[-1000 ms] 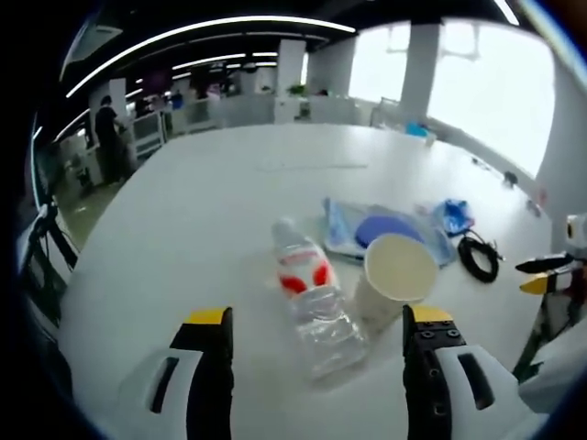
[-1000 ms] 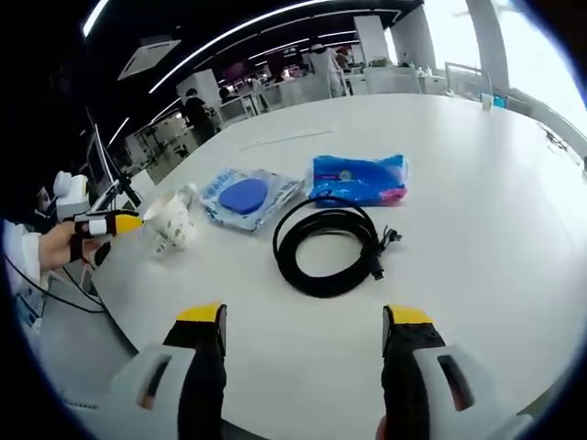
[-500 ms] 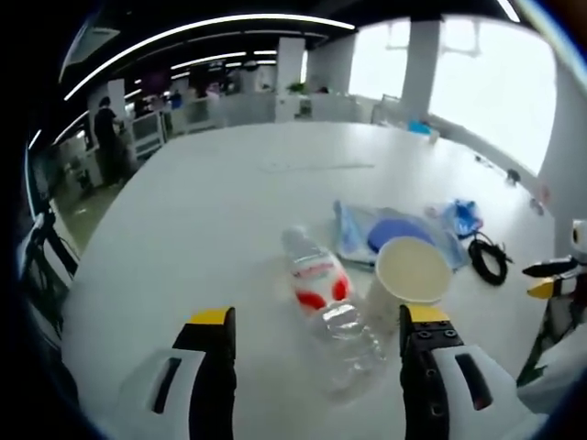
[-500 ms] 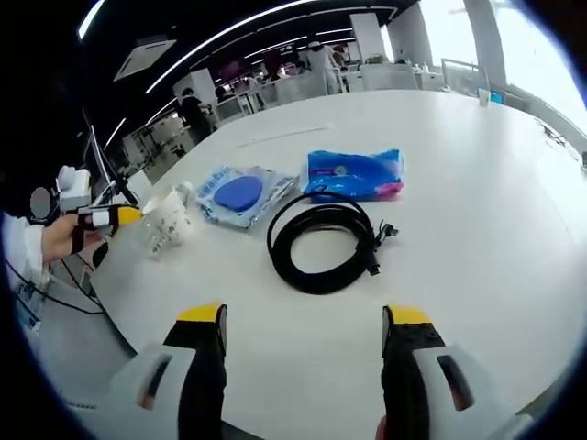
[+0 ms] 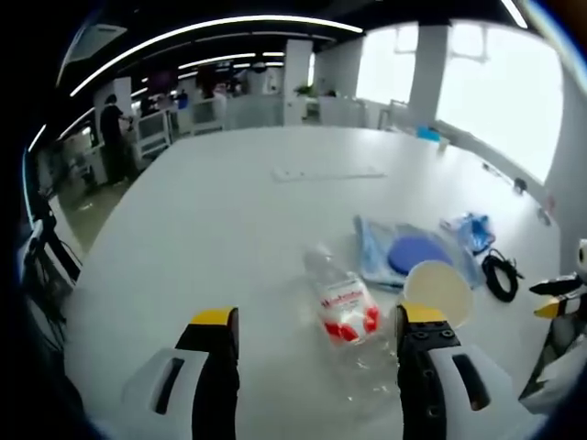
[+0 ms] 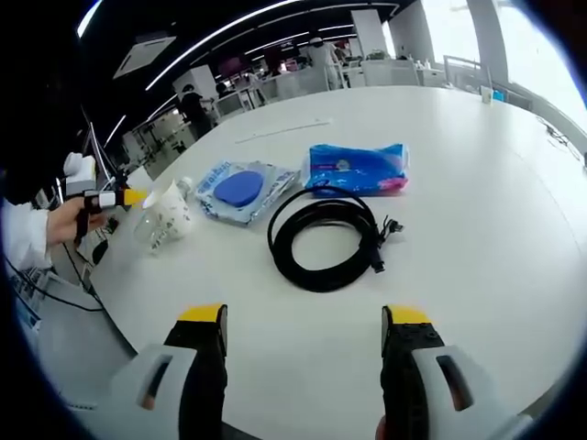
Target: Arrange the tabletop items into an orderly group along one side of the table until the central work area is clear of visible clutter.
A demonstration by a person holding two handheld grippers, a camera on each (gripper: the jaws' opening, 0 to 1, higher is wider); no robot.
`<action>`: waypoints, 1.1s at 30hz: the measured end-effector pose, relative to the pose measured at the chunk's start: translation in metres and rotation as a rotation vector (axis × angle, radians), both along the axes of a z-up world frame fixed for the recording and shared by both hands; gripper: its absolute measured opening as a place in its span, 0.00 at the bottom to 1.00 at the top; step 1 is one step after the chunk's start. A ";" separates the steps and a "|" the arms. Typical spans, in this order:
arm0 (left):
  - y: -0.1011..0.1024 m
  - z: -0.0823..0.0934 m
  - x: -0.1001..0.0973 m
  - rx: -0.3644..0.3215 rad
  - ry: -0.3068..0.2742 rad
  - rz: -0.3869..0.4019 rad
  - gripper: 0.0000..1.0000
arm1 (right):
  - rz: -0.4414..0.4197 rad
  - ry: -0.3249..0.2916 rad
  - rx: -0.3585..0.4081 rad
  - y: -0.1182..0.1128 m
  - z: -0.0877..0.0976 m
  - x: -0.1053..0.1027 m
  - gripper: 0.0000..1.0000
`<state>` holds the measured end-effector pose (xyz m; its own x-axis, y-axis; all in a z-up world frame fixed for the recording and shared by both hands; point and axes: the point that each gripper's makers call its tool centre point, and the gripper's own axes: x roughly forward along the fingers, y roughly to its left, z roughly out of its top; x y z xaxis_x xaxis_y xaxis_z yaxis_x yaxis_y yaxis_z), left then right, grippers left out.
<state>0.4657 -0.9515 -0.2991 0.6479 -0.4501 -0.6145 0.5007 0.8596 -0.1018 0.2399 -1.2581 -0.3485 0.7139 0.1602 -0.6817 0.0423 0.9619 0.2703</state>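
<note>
A clear plastic bottle [image 5: 344,310] with a red label lies on its side on the white table [image 5: 211,220]. It sits between the tips of my open left gripper [image 5: 318,321]. A white paper cup [image 5: 440,291] stands just to the right of the bottle, by my right jaw. Beyond the cup are a clear pouch holding a blue disc [image 5: 413,252], a blue packet [image 5: 472,229] and a black cable coil [image 5: 500,275]. My right gripper [image 6: 303,316] is open over bare table, short of the cable coil [image 6: 326,243]. The blue packet [image 6: 358,168], pouch [image 6: 240,190] and cup [image 6: 170,215] lie farther off.
The left gripper [image 6: 110,197], held in a hand, hovers by the cup at the table's left edge. The right gripper [image 5: 559,298] pokes in at the right edge. A thin white strip [image 5: 326,171] lies far across the table. Office desks and people stand beyond.
The left gripper view has swung left and pulled back a little, so bottle and cup now sit further right. The items themselves have not moved. The right gripper view is nearly the same.
</note>
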 end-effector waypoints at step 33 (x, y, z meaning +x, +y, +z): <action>-0.032 -0.015 0.044 -0.053 0.143 0.072 0.51 | 0.008 0.023 0.010 0.010 -0.010 0.004 0.65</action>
<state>0.5099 -0.9833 -0.3140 0.5876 -0.4396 -0.6793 0.4150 0.8845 -0.2133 0.2436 -1.2485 -0.3583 0.6965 0.1731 -0.6964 0.0406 0.9594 0.2791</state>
